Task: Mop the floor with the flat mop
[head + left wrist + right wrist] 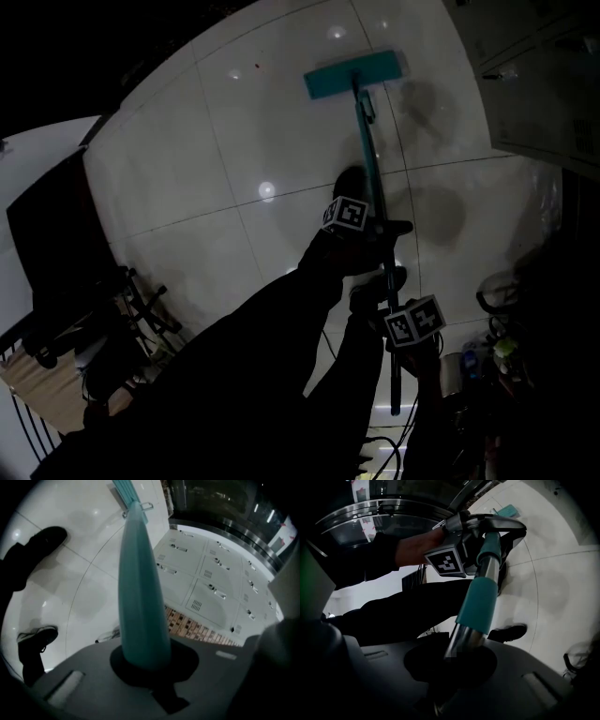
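The flat mop (367,155) is out in front of the person. Its teal head (356,73) lies flat on the shiny white floor (216,131). The long teal handle (140,597) runs back from the head to the two grippers.

The left gripper (370,225) is higher up the handle, nearer the head. Its jaws are closed tight round the teal handle, which sticks out from between them and points at the head. A bare hand (419,545) holds this gripper.

The right gripper (401,323) is lower down, close behind the left one and near the end of the handle. Its jaws squeeze the handle too, on a shiny metal part (461,641) just below a teal sleeve (480,599).

A dark shoe (44,541) stands on the floor beside the handle, and another shoe (37,639) stands farther back. White locker doors (211,578) are off to the right side
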{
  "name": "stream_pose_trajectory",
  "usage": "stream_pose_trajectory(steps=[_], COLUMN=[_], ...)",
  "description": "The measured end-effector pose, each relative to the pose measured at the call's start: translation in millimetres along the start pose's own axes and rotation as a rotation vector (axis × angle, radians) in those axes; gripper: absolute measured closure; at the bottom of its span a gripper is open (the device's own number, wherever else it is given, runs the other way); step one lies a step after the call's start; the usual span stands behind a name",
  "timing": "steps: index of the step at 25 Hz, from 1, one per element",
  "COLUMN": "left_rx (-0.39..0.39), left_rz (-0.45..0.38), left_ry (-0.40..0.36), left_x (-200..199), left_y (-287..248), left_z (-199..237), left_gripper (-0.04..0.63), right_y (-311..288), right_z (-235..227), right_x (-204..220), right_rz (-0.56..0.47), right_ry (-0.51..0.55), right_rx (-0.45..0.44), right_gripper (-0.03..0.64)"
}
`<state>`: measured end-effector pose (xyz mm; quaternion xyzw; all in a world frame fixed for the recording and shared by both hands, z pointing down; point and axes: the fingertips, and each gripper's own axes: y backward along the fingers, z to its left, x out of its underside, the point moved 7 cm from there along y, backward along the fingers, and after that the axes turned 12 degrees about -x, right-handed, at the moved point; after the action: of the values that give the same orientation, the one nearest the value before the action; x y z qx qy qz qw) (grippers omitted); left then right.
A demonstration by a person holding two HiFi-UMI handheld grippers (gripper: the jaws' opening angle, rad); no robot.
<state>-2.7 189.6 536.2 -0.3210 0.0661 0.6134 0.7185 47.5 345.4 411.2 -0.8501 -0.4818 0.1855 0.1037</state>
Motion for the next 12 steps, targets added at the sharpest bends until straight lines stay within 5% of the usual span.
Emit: stream_pose_trajectory(steps=[12], left_rx=[-0.032], left_rz=[0.069], left_ry=[0.054], left_x=[129], left_y=[-49], left_z=[70], left_gripper=[0.572], right_y=[-27], right_z=[-25], right_x=[142], right_rz=[0.038], right_ry=[-0.026], right_rx=[-0.025], right_gripper=[0.565])
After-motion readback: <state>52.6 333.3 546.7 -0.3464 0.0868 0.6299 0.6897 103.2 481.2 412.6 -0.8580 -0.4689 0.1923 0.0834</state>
